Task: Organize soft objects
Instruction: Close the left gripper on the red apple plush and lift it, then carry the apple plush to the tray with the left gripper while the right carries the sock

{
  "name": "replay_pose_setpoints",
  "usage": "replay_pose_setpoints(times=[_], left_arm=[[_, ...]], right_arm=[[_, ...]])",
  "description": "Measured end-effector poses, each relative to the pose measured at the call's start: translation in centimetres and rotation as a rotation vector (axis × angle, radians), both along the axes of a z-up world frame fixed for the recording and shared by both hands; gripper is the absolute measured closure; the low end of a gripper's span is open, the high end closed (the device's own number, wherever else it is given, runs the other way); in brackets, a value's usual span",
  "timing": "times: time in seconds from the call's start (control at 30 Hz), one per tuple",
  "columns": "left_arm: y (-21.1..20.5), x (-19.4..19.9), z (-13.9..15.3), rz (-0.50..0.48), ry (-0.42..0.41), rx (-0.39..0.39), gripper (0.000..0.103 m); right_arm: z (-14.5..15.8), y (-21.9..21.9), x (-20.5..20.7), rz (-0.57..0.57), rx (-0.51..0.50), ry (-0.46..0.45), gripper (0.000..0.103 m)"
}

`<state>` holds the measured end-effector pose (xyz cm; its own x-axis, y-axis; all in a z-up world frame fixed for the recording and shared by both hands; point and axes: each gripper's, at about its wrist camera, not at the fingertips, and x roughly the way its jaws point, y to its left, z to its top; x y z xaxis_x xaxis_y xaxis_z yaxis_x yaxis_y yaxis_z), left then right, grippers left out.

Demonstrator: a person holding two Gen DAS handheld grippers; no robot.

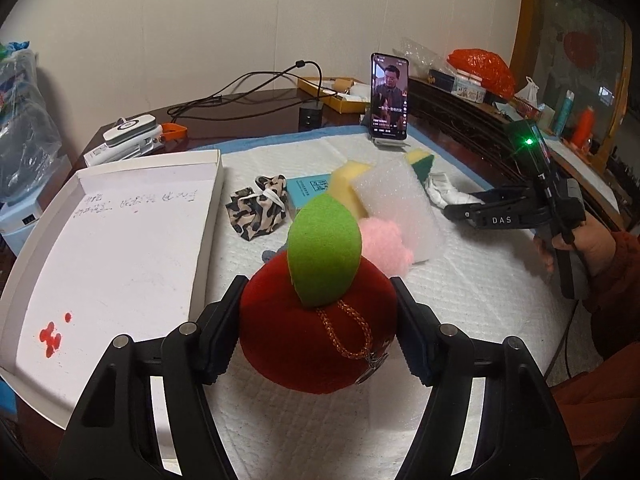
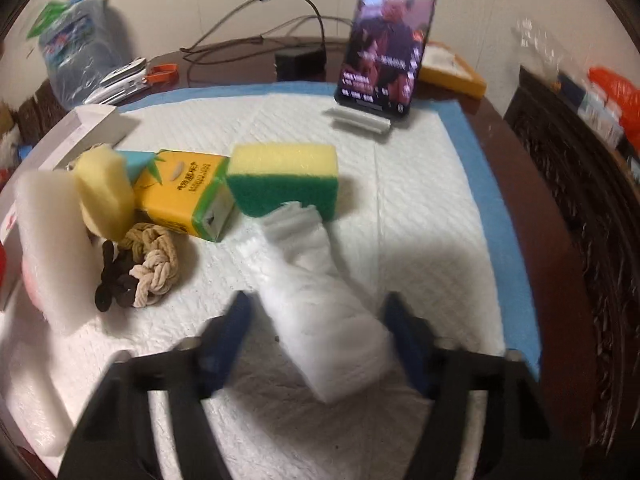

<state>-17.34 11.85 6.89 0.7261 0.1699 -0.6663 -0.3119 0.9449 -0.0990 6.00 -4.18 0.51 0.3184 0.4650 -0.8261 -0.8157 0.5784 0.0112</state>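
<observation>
The left tongs [image 1: 316,328] grip a red plush apple [image 1: 312,328] with a green leaf just above the padded worktop [image 1: 480,300], beside the white tray [image 1: 120,248]. Behind it crowd a pink puff [image 1: 386,244], a white foam block [image 1: 400,204] and a leopard-print pouch [image 1: 258,208]. The right tongs [image 2: 320,328] stand wide around a white sock [image 2: 320,300], a yellow-green sponge [image 2: 284,180] touching its far end.

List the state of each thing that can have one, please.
Left tongs: shut on the red plush apple.
Right tongs: open around the white folded cloth, lying flat.
Phone: upright on stand, screen on.
White tray: holds nothing.
Yellow-green sponge: on its side.
</observation>
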Motion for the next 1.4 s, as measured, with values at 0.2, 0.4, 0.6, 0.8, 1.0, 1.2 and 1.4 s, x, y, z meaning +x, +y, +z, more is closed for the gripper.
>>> replay_pose_setpoints(times=[0.2, 0.4, 0.6, 0.8, 1.0, 1.2, 1.4], left_arm=[[-0.5, -0.9, 1.9, 0.017, -0.078, 0.011, 0.034], [0.2, -1.2, 7.6, 0.071, -0.213, 0.078, 0.034], [0.0, -2.6, 9.4, 0.151, -0.312, 0.109, 0.034], [1.3, -4.6, 7.8, 0.218, -0.298, 0.072, 0.034], [2.1, -7.4, 8.3, 0.28, -0.34, 0.073, 0.034], [2.0, -8.2, 8.0, 0.299, -0.333, 0.088, 0.034], [2.2, -9.0, 7.8, 0.328, -0.33, 0.095, 0.034]], right_arm=[[3.8, -3.4, -1.9, -0.038, 0.16, -0.029, 0.057], [9.7, -3.5, -5.4, 0.003, 0.342, -0.071, 0.056], [10.9, 0.6, -11.4, 0.195, 0.39, -0.087, 0.056], [10.5, 3.3, -13.6, 0.264, 0.39, -0.073, 0.056], [12.2, 5.1, -14.5, 0.276, 0.419, -0.076, 0.056], [13.7, 5.9, -16.1, 0.303, 0.478, -0.075, 0.056], [14.0, 6.5, -16.7, 0.313, 0.493, -0.073, 0.056]])
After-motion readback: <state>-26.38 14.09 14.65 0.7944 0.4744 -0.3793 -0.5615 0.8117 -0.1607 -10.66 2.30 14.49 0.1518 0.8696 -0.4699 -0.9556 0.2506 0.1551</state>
